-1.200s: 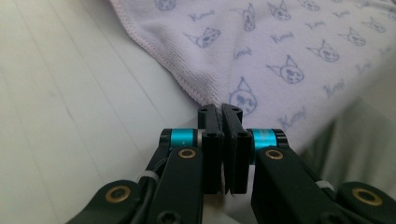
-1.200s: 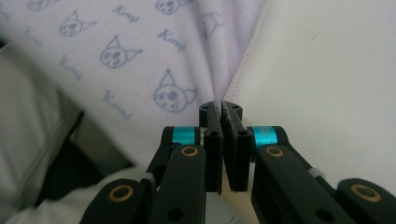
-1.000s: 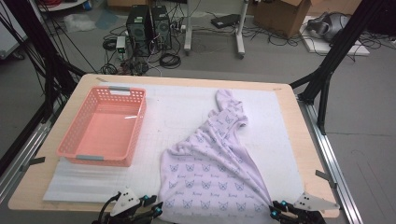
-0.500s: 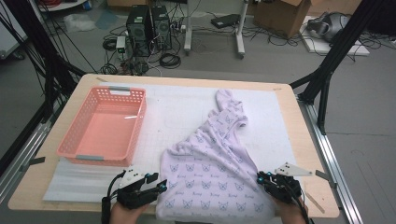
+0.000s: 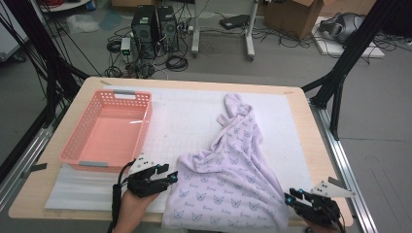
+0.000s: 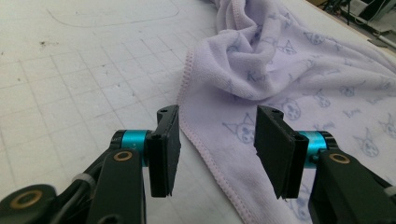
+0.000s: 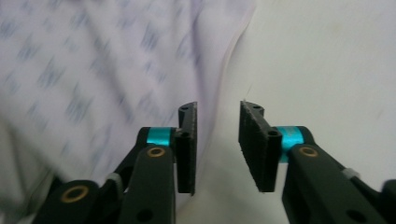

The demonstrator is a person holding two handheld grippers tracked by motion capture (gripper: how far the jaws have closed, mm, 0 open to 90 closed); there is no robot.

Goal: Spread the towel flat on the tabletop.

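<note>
— Right, we're over the counter now, and the lilac towel lies spread across the white mat, its far end bunched into a ridge that runs toward the back.

— And our left gripper?

— We see it at the towel's near left edge. In the left gripper view the jaws stand apart, they have just been opening, and the stitched hem runs between them, with neither pad pressing on it.

— What about our right gripper?

— We have it low at the near right corner of the towel. The right gripper view is blurred, but the jaws are apart, they have just been opening, and the towel's edge passes ahead of the gap. Nothing is clamped.

— Anything else on the counter?

— We've got the pink basket on the left, well apart from the towel.
</note>
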